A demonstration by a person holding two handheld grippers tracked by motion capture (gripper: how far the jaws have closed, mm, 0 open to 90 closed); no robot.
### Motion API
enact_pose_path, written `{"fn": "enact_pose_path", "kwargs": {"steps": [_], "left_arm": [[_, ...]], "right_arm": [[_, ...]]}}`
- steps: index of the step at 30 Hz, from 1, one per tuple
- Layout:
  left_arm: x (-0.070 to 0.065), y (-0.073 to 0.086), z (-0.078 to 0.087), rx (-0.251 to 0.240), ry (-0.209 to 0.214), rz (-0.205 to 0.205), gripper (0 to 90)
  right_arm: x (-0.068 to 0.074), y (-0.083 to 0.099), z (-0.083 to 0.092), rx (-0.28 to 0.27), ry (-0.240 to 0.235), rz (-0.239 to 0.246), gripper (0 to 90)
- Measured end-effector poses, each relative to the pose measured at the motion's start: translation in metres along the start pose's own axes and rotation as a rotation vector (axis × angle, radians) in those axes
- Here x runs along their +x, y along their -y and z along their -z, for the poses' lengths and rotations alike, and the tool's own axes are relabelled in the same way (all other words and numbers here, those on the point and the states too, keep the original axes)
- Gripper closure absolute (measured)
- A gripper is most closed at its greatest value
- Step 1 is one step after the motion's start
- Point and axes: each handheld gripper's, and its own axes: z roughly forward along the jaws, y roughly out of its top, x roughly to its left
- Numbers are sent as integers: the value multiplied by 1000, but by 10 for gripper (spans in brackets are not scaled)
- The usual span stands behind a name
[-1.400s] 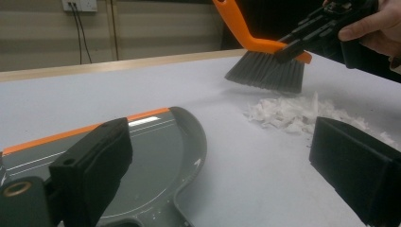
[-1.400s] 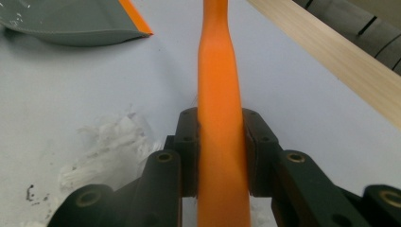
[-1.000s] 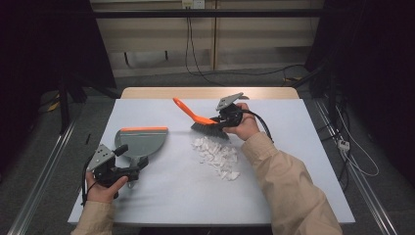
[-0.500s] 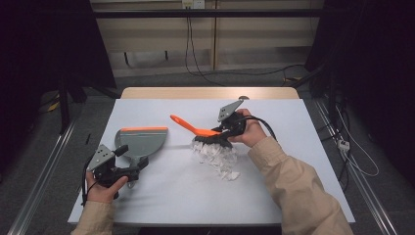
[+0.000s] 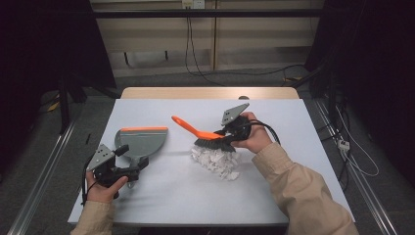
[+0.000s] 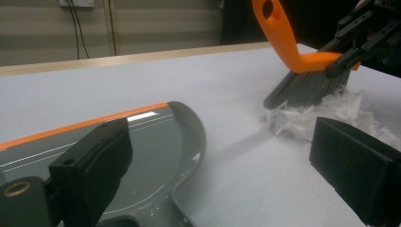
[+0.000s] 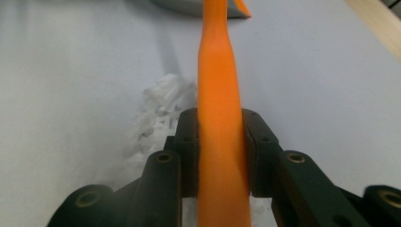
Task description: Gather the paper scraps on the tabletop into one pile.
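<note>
In the right gripper view, the right gripper (image 7: 221, 156) pinches the orange brush (image 7: 218, 94); left gripper (image 6: 227, 165) spread.

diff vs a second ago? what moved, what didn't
The right tongs, shut on the brush throughout, carried it down and toward the person, from the air beyond the paper scraps onto the pile's far edge. The left tongs and the dustpan stayed put; the pile looks barely changed.
</note>
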Motion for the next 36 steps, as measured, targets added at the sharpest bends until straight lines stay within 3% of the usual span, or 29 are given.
{"fn": "enact_pose_path", "kwargs": {"steps": [3,12,21,26,31,36], "left_arm": [[1,0,0,2,6,-1,64],[1,0,-3,4,37,1,64],[0,0,-2,2,56,-4,64],[-1,-1,-2,-2,56,-6,64],[-1,-1,-1,-3,54,-6,64],[-2,-1,-3,-1,54,-10,64]], "right_arm": [[-2,-2,8,-51,30,-49,721],[-4,-10,26,-85,91,-104,721],[15,-7,40,-107,64,-133,721],[24,-1,39,-92,33,-133,721],[25,7,44,-83,43,-155,720],[28,3,57,-111,59,-145,720]]}}
